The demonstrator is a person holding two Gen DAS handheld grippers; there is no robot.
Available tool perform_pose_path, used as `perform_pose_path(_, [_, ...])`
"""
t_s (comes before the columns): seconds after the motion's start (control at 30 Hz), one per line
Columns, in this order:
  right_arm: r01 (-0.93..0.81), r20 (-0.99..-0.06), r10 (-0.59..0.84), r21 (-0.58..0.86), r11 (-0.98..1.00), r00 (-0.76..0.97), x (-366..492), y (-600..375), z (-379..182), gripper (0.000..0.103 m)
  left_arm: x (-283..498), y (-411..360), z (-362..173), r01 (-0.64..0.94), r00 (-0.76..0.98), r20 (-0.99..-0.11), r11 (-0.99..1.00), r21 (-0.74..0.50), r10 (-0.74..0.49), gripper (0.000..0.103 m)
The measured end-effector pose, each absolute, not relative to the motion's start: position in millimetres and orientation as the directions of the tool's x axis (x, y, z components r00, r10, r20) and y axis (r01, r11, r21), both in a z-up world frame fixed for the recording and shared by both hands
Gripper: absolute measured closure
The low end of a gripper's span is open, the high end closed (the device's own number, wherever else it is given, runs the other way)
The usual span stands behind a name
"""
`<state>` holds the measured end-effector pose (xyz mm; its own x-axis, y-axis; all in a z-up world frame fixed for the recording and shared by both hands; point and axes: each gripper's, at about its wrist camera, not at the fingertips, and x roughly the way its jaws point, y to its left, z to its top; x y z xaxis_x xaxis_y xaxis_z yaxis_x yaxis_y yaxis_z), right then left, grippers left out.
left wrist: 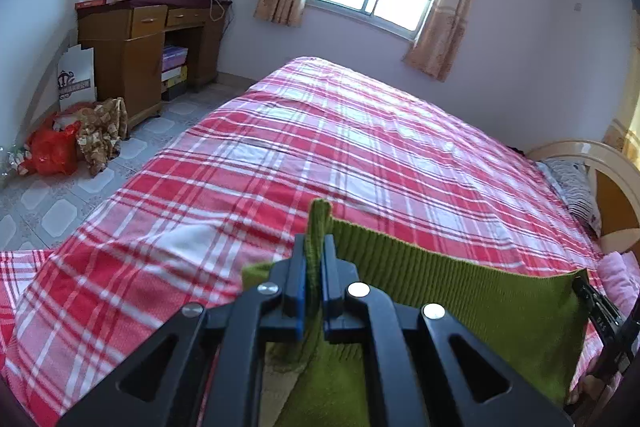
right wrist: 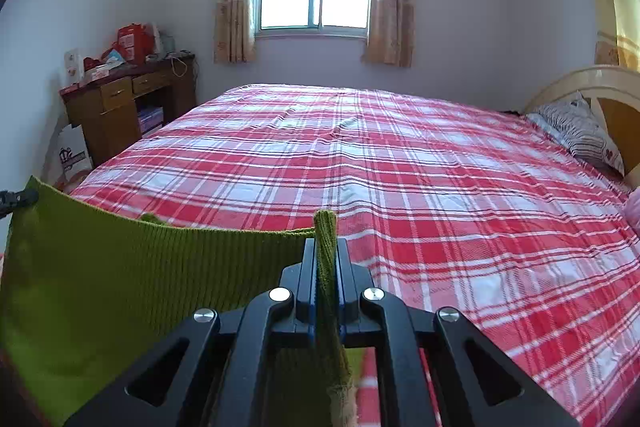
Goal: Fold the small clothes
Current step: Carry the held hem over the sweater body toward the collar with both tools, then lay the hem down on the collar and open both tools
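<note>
A green ribbed knit garment point(left wrist: 460, 291) hangs stretched between both grippers above the near edge of the bed. My left gripper point(left wrist: 316, 247) is shut on one top corner of it. My right gripper point(right wrist: 326, 251) is shut on the other top corner, and the garment point(right wrist: 120, 267) spreads to the left in the right wrist view. The right gripper's tip point(left wrist: 588, 291) shows at the right edge of the left wrist view, and the left gripper's tip point(right wrist: 16, 201) at the left edge of the right wrist view.
The bed has a red and white plaid cover point(right wrist: 400, 167), a striped pillow point(right wrist: 580, 131) and a wooden headboard point(right wrist: 592, 83) at the right. A wooden desk point(left wrist: 144, 39) with clutter stands at the far left wall. Bags point(left wrist: 56, 147) lie on the tiled floor.
</note>
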<state>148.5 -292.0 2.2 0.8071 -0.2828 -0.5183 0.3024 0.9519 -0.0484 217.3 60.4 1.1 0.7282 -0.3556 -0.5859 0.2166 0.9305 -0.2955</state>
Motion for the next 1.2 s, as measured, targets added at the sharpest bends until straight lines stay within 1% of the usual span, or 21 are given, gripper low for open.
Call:
perform_pose_path(0.23, [0.351,-0.567,-0.325,-0.067,0.934,0.757,195,-307,-33,0.097,250,38,-36,0.148,0.709,-0.654,0.962,-0.231,-0.265,0.097])
perform_pose_path(0.43, [0.352,-0.584,-0.325,-0.071,0.933,0.744,206,-313,-41,0.097,261,40,-48,0.102,0.697,-0.679,0.969,-0.226,-0.232,0.097])
perform_pose_path(0.5, [0.349,-0.605,-0.320,-0.074,0.934,0.729,211,-315,-46,0.097,264,40,-51,0.093,0.689,-0.689,0.970,-0.223,-0.225,0.097])
perform_pose_path(0.77, [0.322,-0.738,-0.271,-0.076,0.944,0.618,235,-322,-72,0.096,273,36,-60,0.085,0.650,-0.729,0.974,-0.212,-0.215,0.097])
perform_pose_path(0.9, [0.336,-0.753,-0.272,-0.072,0.939,0.599,237,-325,-75,0.095,277,33,-63,0.076,0.636,-0.748,0.979,-0.187,-0.192,0.097])
perform_pose_path(0.93, [0.345,-0.752,-0.281,-0.076,0.936,0.597,235,-326,-75,0.093,277,32,-63,0.076,0.634,-0.751,0.981,-0.177,-0.184,0.097])
perform_pose_path(0.97, [0.360,-0.749,-0.298,-0.085,0.929,0.592,234,-326,-74,0.086,277,30,-63,0.075,0.635,-0.752,0.983,-0.165,-0.174,0.097])
perform_pose_path(1.03, [0.386,-0.729,-0.318,-0.080,0.919,0.606,230,-328,-69,0.082,276,29,-62,0.075,0.638,-0.754,0.987,-0.142,-0.157,0.096])
perform_pose_path(1.07, [0.405,-0.690,-0.330,-0.058,0.912,0.645,219,-329,-60,0.082,275,27,-62,0.072,0.642,-0.753,0.989,-0.127,-0.143,0.096])
perform_pose_path(1.17, [0.514,-0.502,-0.456,-0.024,0.857,0.735,165,-326,-22,0.082,274,24,-62,0.070,0.647,-0.753,0.993,-0.094,-0.117,0.095])
perform_pose_path(1.2, [0.529,-0.476,-0.476,-0.026,0.848,0.739,155,-323,-16,0.082,274,24,-62,0.068,0.646,-0.755,0.994,-0.089,-0.112,0.095])
